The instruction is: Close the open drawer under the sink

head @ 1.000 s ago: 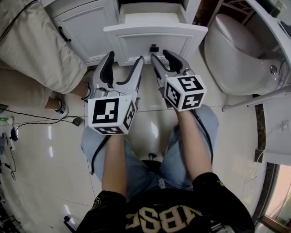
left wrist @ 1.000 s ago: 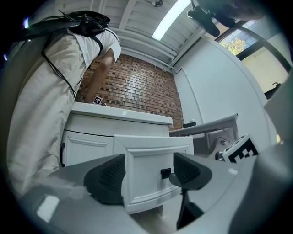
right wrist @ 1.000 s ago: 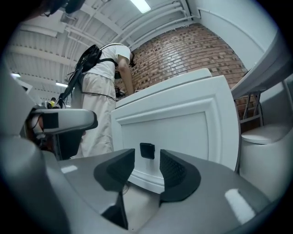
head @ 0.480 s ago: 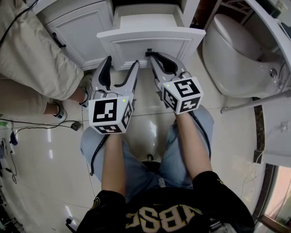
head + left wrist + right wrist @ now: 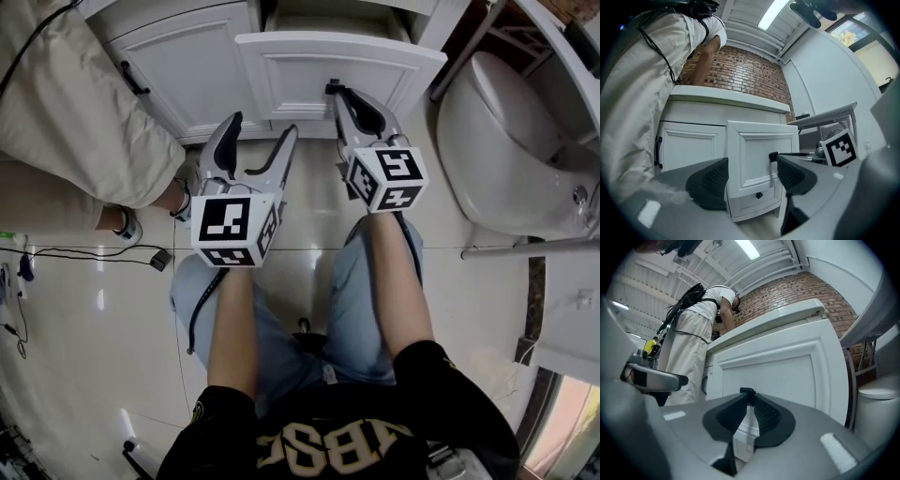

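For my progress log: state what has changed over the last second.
The right gripper moved forward to the drawer and shut on its black knob; the drawer looks pushed in somewhat. The left gripper moved forward alongside. Unchanged: left gripper open and empty, drawer not fully closed.

The drawer [image 5: 337, 67] runs off the head view's top edge — its knob [image 5: 747, 390] half-hidden between the right tool [image 5: 750, 398].

A bathroom — white vanity cabinet [image 5: 187, 66], toilet [image 5: 511, 141] beside it, glossy tiled floor [image 5: 94, 309], brick wall [image 5: 740, 75].
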{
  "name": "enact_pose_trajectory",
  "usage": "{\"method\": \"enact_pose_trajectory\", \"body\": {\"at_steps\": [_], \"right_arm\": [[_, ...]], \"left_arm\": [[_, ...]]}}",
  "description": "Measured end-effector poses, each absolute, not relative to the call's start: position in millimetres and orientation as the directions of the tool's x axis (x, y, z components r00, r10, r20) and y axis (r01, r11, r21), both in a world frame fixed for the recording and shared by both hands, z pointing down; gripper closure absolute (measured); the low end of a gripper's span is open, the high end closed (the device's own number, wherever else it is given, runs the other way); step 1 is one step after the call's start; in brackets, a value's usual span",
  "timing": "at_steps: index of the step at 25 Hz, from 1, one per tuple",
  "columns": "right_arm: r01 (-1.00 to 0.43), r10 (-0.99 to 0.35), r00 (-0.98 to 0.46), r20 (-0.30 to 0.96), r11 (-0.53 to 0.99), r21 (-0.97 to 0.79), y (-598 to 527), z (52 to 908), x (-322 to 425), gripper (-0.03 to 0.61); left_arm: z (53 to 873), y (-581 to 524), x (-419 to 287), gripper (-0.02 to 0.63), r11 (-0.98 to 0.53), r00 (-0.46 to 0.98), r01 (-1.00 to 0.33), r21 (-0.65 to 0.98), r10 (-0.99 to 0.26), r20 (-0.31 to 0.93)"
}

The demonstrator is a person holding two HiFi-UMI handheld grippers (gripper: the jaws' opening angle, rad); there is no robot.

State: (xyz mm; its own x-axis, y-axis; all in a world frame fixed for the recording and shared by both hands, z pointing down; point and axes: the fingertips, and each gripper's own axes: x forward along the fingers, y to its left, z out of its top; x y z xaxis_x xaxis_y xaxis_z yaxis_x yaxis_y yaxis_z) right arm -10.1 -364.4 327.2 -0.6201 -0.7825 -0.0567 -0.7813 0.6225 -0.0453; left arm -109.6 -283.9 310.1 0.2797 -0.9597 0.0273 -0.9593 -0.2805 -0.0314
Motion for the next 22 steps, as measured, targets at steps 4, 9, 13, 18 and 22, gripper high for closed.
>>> {"method": "enact_pose_trajectory", "body": {"at_steps": [4,9,13,18,22], "right_arm": [[-0.828,-0.824,-0.555,-0.116,0.561,-0.022,-398.9,325.0,-12.2,0.525],[-0.841,-0.838,-0.539,-0.083,0.542,-0.016,-439.1,322.8,-22.8,0.525],[-0.821,-0.823,-0.567,-0.048,0.569,-0.051,-460.6,320.9,-25.5,0.525],[-0.831,-0.831,-0.556,-0.019,0.556,0.0,-469.1,318.1,-25.3,0.526],[-0.823,-0.824,-0.567,-0.006,0.567,-0.01,-467.8,322.4,-25.8,0.531]], "left_arm": [[314.6,-303.2,-119.9,0.282,-0.285,0.284,-0.958,-0.017,-0.958,0.035],[320.9,-319.0,-128.2,0.284,-0.291,0.293,-0.955,0.052,-0.956,0.031],[322.6,-322.2,-114.6,0.284,-0.313,0.316,-0.947,0.07,-0.948,0.036],[320.4,-325.6,-101.8,0.284,-0.345,0.347,-0.937,0.064,-0.937,0.033],[324.1,-326.5,-99.7,0.284,-0.344,0.347,-0.937,0.063,-0.937,0.049]]}}
